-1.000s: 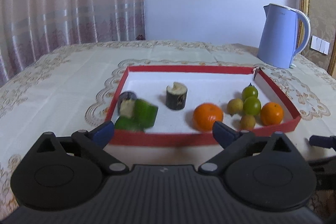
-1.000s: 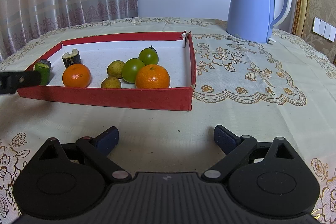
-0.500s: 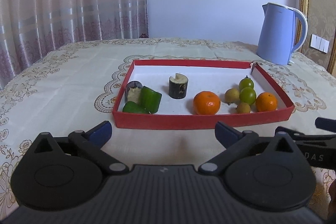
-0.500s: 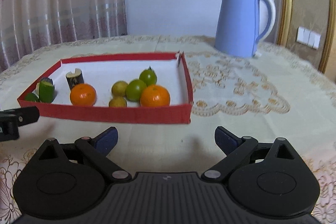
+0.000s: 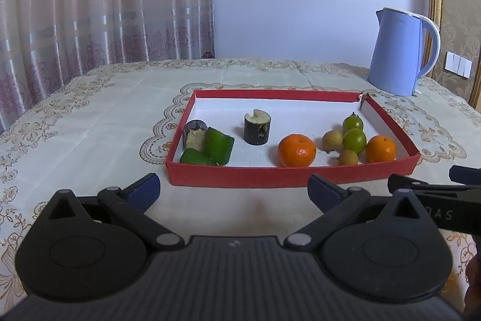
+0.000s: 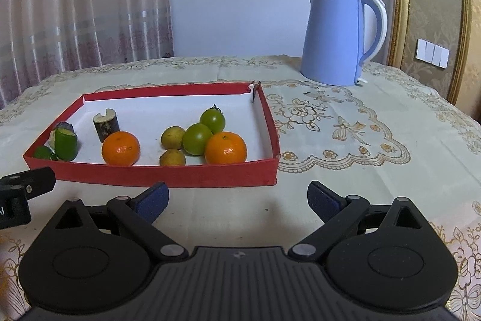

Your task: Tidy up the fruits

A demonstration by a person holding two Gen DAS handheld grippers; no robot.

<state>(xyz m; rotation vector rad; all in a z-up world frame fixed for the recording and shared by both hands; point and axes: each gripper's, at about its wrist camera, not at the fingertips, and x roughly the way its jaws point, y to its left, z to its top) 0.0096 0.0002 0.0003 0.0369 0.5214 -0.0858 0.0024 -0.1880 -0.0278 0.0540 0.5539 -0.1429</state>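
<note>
Left gripper: we hold it released, blue pads wide apart and empty, above the bench just short of the tray's near wall.
Right gripper: we hold it released too, nothing between its pads, also just in front of the near wall and toward the tray's right end.
Shallow red cardboard tray with white floor: lies on the embroidered cream tablecloth covering the bench, straight ahead of both grippers.
Green cut vegetable pieces: in the tray's near left corner, beyond the left gripper's left pad, touching a dark purple-skinned cut piece behind them.
Dark cut cylinder with pale top: upright, alone, mid-tray.
Left orange mandarin: near the front wall, ahead of the left gripper's right pad.
Fruit cluster: second orange mandarin, two round green fruits and two small yellow-brown fruits, bunched toward the tray's right side.
Light blue electric kettle: on the bench well behind the tray's far right corner.
</note>
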